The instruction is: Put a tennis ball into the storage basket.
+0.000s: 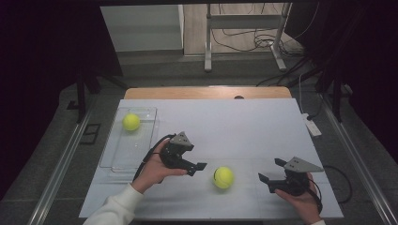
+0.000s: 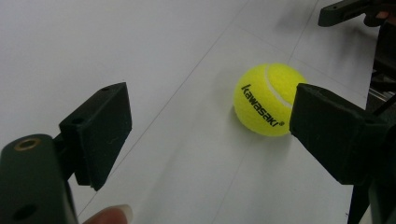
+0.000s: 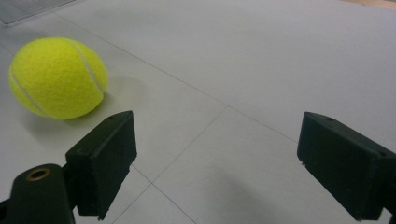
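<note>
A yellow tennis ball (image 1: 223,177) (image 2: 266,100) (image 3: 56,77) with black lettering lies on the white tabletop (image 1: 225,126) between my two grippers. My left gripper (image 1: 197,168) (image 2: 210,126) is open just left of the ball, pointing at it; the ball lies a little beyond the jaws and nothing is between them. To the ball's right, my right gripper (image 1: 271,170) (image 3: 224,158) is also open and empty, facing left. In the right gripper view the ball sits ahead, off to the left. A second yellow ball (image 1: 131,122) rests in the far end of a clear tray (image 1: 117,157).
The clear tray lies along the table's left side. A wooden strip (image 1: 206,92) borders the far edge. A white power strip (image 1: 312,126) hangs off the right edge. Metal stand legs (image 1: 207,51) and cables are on the floor behind.
</note>
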The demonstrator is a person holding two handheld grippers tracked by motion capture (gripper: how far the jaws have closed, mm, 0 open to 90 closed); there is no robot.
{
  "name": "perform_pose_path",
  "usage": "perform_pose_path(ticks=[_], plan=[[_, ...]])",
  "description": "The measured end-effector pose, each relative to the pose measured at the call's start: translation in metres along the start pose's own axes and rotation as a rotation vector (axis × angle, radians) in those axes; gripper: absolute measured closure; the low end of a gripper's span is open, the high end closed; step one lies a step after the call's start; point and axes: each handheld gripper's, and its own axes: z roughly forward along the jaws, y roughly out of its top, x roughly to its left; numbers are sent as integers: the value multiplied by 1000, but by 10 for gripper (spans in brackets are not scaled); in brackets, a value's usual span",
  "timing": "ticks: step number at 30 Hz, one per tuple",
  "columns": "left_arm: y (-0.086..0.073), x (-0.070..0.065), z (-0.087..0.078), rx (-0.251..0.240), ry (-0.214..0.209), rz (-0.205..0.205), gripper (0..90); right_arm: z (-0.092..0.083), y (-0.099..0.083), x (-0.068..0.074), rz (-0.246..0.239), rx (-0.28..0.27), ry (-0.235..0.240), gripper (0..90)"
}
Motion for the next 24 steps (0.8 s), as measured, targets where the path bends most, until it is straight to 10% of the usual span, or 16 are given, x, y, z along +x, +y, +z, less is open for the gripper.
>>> perform_pose_path(ticks=[24], plan=[[9, -17, 24, 43, -49, 41, 112, 1, 0, -1, 0, -1, 4, 121]])
